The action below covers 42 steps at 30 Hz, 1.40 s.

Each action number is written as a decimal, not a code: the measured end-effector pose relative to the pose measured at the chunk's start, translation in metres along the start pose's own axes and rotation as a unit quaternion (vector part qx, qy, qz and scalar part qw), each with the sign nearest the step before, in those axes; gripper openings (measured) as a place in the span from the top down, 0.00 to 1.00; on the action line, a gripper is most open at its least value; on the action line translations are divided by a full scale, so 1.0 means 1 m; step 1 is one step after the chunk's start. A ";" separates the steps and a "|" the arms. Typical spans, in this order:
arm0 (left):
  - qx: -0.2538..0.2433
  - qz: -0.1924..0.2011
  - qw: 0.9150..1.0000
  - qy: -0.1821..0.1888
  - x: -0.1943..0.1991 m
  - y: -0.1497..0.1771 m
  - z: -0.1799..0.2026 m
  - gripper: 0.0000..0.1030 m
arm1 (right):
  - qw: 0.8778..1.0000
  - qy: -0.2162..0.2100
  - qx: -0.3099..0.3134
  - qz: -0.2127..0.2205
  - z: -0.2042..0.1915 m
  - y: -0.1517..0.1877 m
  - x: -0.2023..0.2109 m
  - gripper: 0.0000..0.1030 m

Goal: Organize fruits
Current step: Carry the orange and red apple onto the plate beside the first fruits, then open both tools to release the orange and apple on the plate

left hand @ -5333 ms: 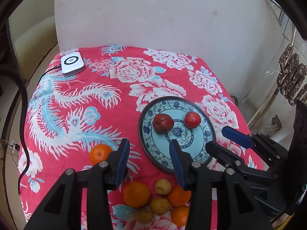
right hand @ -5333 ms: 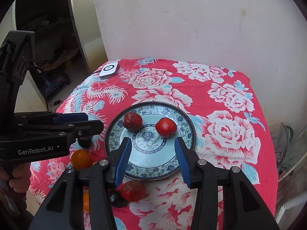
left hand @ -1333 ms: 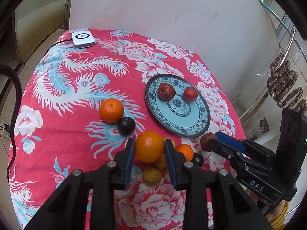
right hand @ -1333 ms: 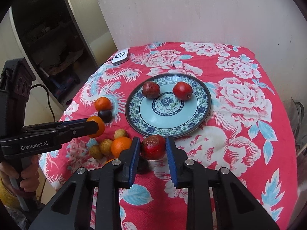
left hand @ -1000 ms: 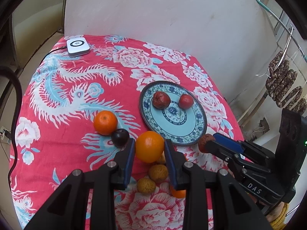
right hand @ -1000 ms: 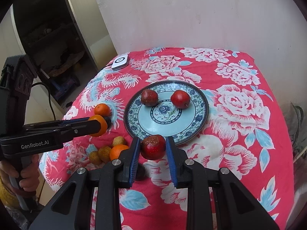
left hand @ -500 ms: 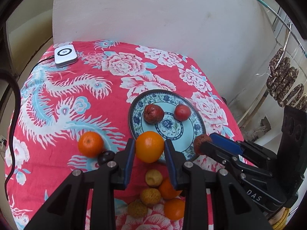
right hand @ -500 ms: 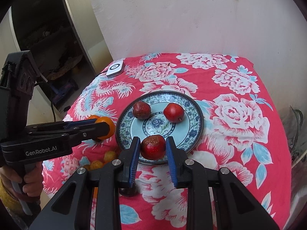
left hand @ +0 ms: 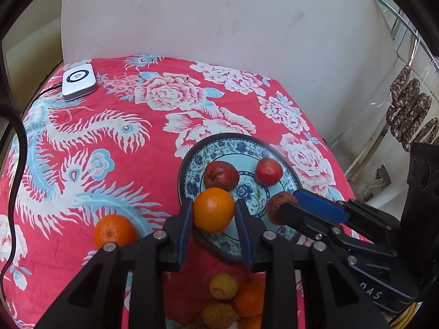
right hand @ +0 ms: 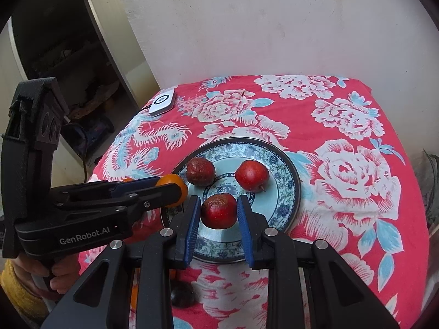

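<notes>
My left gripper (left hand: 214, 211) is shut on an orange (left hand: 214, 209) and holds it over the near left part of the blue patterned plate (left hand: 274, 148). My right gripper (right hand: 219, 211) is shut on a red apple (right hand: 219, 210) above the plate's (right hand: 290, 170) near half. On the plate lie a dark wrinkled red fruit (right hand: 200, 172) and a bright red apple (right hand: 252, 176). In the left wrist view the right gripper (left hand: 285, 205) comes in from the right with its apple (left hand: 278, 204). The right wrist view shows the left gripper (right hand: 172, 189) at left with its orange (right hand: 175, 185).
A loose orange (left hand: 115, 231) lies on the red floral cloth (left hand: 109, 142) left of the plate. Small yellow-brown fruits (left hand: 223, 286) and more oranges (left hand: 248, 298) sit near the front edge. A dark plum (right hand: 182, 297) lies under the right gripper. A white device (left hand: 78, 81) sits at the far left corner. A hand (right hand: 55, 277) holds the left gripper.
Both grippers have moved forward with their fruits, from over the cloth at the front to above the plate's near half. The loose fruits now sit lower in view.
</notes>
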State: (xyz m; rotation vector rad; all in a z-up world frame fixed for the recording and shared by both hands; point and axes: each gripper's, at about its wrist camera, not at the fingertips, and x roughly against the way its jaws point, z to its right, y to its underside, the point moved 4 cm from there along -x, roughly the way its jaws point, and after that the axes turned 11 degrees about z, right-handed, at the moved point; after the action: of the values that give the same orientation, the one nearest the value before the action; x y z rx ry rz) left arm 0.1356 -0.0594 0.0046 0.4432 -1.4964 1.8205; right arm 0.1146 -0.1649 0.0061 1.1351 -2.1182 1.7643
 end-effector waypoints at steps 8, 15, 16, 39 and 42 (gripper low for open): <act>0.005 0.012 1.000 0.003 -0.005 -0.006 -0.004 0.69 | 1.000 -0.005 -0.010 -0.004 0.002 -0.001 -0.013 0.72; 0.025 0.010 1.000 0.013 -0.011 -0.006 -0.008 0.69 | 0.999 -0.016 -0.029 -0.003 0.004 -0.003 -0.023 0.72; 0.028 0.009 0.999 0.015 -0.012 -0.005 -0.008 0.69 | 0.999 -0.017 -0.030 -0.002 0.003 -0.004 -0.025 0.72; 0.024 0.014 1.000 0.010 -0.006 -0.008 -0.009 0.62 | 1.000 -0.013 -0.021 0.014 0.005 -0.008 -0.008 0.72; 0.015 0.017 1.000 -0.004 -0.001 -0.007 -0.010 0.61 | 1.000 -0.010 -0.015 0.013 0.003 -0.006 -0.006 0.71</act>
State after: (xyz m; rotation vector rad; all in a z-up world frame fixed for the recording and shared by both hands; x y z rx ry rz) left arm 0.1431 -0.0499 0.0065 0.4428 -1.4910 1.8725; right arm 0.1235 -0.1652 0.0066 1.1276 -2.1746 1.7331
